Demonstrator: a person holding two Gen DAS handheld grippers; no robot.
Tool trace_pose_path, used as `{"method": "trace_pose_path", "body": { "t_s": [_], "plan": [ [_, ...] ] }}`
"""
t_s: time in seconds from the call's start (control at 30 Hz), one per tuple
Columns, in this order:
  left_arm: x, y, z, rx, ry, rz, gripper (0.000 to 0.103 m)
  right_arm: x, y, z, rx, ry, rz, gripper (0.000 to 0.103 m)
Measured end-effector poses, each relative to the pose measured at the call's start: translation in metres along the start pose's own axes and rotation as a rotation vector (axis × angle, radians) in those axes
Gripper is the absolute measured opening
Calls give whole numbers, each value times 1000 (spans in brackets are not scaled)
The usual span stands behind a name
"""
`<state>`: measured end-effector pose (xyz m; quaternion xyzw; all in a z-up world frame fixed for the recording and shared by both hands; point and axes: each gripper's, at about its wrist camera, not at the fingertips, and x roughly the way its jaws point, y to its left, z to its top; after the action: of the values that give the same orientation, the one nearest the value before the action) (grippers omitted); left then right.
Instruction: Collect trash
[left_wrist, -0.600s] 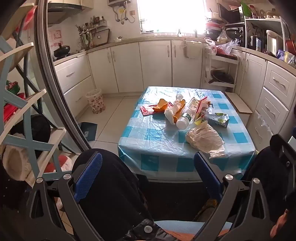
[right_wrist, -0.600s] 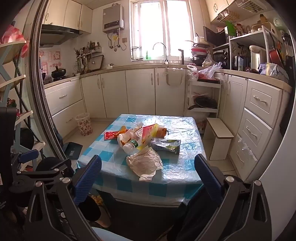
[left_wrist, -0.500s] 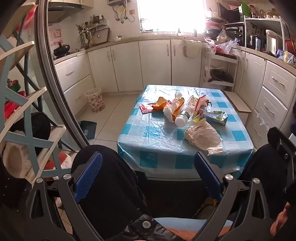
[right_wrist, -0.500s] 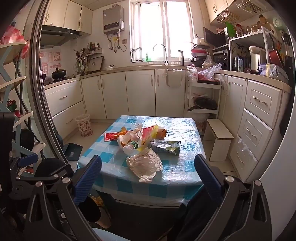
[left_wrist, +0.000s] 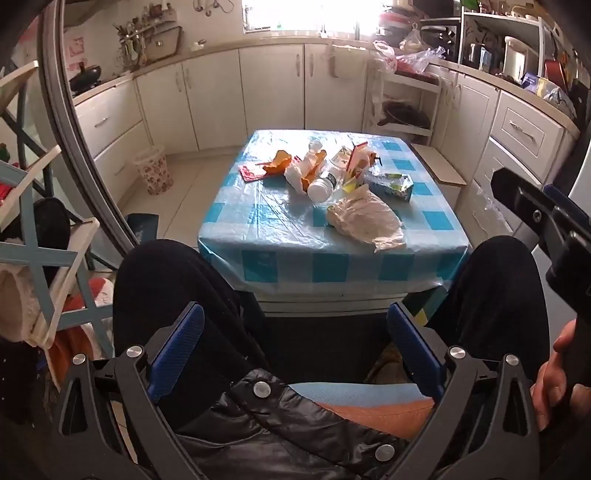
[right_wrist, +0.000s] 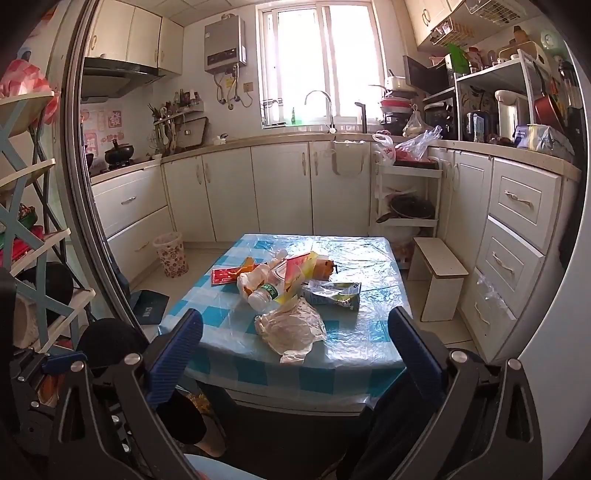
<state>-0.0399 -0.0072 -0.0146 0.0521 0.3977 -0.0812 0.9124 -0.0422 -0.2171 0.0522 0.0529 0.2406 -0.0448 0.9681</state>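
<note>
A pile of trash lies on the blue checked table (left_wrist: 273, 229): a crumpled whitish plastic bag (left_wrist: 364, 219), a clear plastic bottle (left_wrist: 325, 182), a green-and-white carton (left_wrist: 393, 184), orange and red wrappers (left_wrist: 275, 166). The same bag (right_wrist: 291, 326), bottle (right_wrist: 264, 291) and carton (right_wrist: 334, 293) show in the right wrist view. My left gripper (left_wrist: 295, 352) is open and empty, held low over my lap, short of the table. My right gripper (right_wrist: 293, 354) is open and empty, near the table's front edge.
A patterned wastebasket (right_wrist: 170, 254) stands on the floor left of the table by the white cabinets. A small white step stool (right_wrist: 439, 273) stands at the table's right. A rack with blue crossbars (left_wrist: 37, 221) is at my left. My knees are under the left gripper.
Both views have drawn a little closer to the table. The left view has tilted further down over the lap. Both grippers stay open.
</note>
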Motion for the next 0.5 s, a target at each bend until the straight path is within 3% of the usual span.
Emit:
{"method": "trace_pose_path", "body": {
  "t_s": [0.5],
  "plan": [
    [-8,6,4,-5,-45,-12,95,1,3,-2,-9,9,10,96]
  ]
}}
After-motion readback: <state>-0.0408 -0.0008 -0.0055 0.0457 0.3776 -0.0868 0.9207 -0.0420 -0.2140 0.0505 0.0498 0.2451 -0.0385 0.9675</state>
